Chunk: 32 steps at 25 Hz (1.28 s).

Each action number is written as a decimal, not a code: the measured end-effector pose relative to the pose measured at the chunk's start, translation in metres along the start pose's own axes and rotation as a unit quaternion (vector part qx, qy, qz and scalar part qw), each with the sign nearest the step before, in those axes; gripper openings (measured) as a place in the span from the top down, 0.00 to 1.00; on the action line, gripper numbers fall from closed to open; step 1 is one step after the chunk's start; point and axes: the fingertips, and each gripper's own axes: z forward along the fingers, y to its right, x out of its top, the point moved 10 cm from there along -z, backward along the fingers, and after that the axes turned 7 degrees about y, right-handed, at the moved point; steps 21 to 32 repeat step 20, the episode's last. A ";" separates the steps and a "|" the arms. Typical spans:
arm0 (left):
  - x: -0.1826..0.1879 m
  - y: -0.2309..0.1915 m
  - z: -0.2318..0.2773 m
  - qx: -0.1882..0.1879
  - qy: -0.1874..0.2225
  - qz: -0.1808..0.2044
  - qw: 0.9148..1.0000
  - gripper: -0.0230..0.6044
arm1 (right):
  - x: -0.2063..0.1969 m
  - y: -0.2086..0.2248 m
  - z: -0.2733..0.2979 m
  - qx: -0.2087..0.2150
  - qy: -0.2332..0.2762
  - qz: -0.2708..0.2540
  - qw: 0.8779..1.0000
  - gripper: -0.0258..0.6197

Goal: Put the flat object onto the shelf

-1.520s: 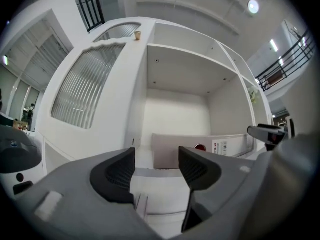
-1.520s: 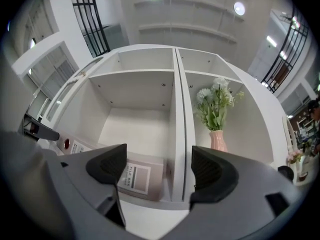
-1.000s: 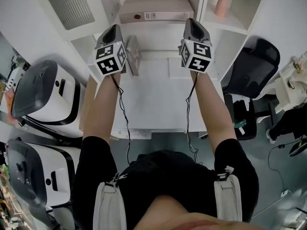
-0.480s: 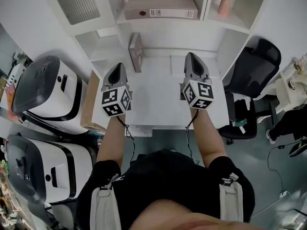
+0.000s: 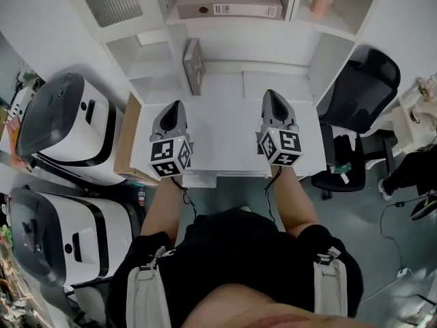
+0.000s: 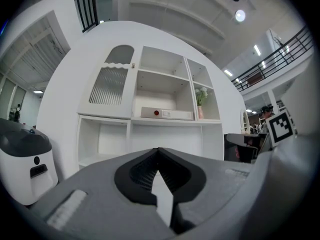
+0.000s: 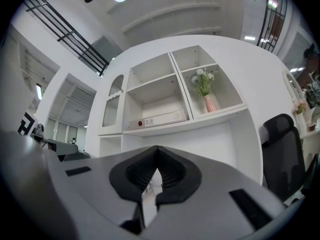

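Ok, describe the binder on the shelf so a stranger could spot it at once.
Start at the white shelf unit at the back of the desk and find its middle column. The binder lies flat on the lowest shelf there, spine outward. Unlike the pink vase one compartment right, it is long and low, with a red dot and white label.

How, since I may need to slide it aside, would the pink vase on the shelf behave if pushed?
The vase looks tall and narrow with flowers rising above it, so a high push would probably tip it rather than slide it. It seems ceramic, so likely stiff and breakable if it falls. Alone in its shelf compartment, nothing would catch it.
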 end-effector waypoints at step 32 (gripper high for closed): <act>0.010 0.019 -0.003 0.000 0.010 0.022 1.000 0.94 | 0.013 -0.005 -0.007 0.013 0.014 -0.006 1.000 0.96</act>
